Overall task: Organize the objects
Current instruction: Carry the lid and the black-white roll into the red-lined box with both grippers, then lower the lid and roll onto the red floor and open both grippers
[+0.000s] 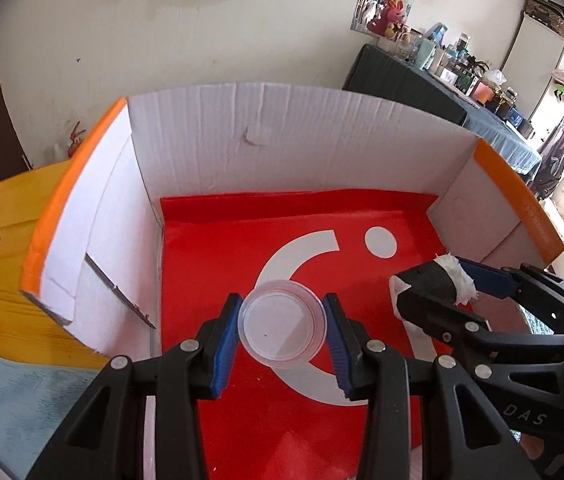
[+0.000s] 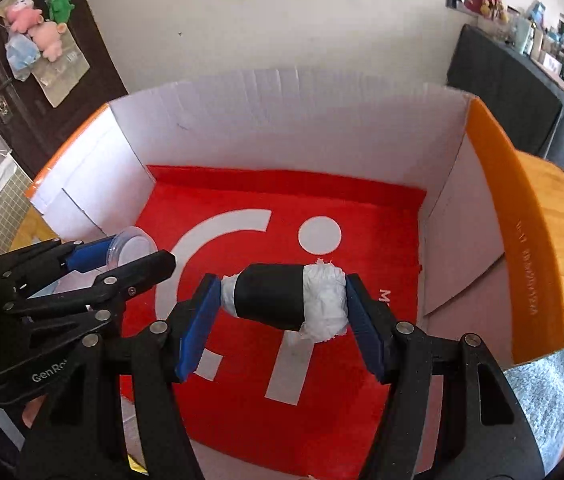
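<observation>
the left gripper (image 1: 282, 336) pinches a clear plastic lid (image 1: 282, 323), the right gripper (image 2: 282, 300) clamps a black roll stuffed with white paper (image 2: 285, 298); both hang over the empty red-floored box (image 1: 274, 136), so nothing looks placed yet.

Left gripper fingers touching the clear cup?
Touching. Left wrist view: both blue fingers press the clear cup's rim, no gap either side.

One clear cup (image 1: 282, 326), one wrapped roll (image 2: 285, 298), one box (image 1: 282, 136)
</observation>
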Available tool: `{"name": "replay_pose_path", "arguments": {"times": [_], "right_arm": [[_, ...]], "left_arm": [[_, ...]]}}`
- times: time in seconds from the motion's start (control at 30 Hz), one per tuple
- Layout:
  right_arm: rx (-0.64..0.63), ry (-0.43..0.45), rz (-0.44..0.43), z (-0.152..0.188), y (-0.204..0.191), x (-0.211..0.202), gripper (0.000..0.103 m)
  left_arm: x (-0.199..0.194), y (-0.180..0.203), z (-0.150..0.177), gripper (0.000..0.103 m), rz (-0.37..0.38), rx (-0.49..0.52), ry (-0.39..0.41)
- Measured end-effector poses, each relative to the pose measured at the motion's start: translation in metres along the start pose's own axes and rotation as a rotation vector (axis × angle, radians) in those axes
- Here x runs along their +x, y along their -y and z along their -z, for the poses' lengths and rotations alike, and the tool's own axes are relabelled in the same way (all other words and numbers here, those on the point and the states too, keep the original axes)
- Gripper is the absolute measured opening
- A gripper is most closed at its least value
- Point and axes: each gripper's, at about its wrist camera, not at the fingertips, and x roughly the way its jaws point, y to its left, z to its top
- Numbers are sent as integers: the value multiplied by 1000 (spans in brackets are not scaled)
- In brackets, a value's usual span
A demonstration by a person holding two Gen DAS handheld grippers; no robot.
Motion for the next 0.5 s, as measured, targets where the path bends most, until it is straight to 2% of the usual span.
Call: {"name": "replay_pose_path", "arguments": {"times": [0.5], "right_arm": [[25,-62,5,9,11,11,61]], "left_arm": [[20,-5,9,43,7,-19,-69]]}}
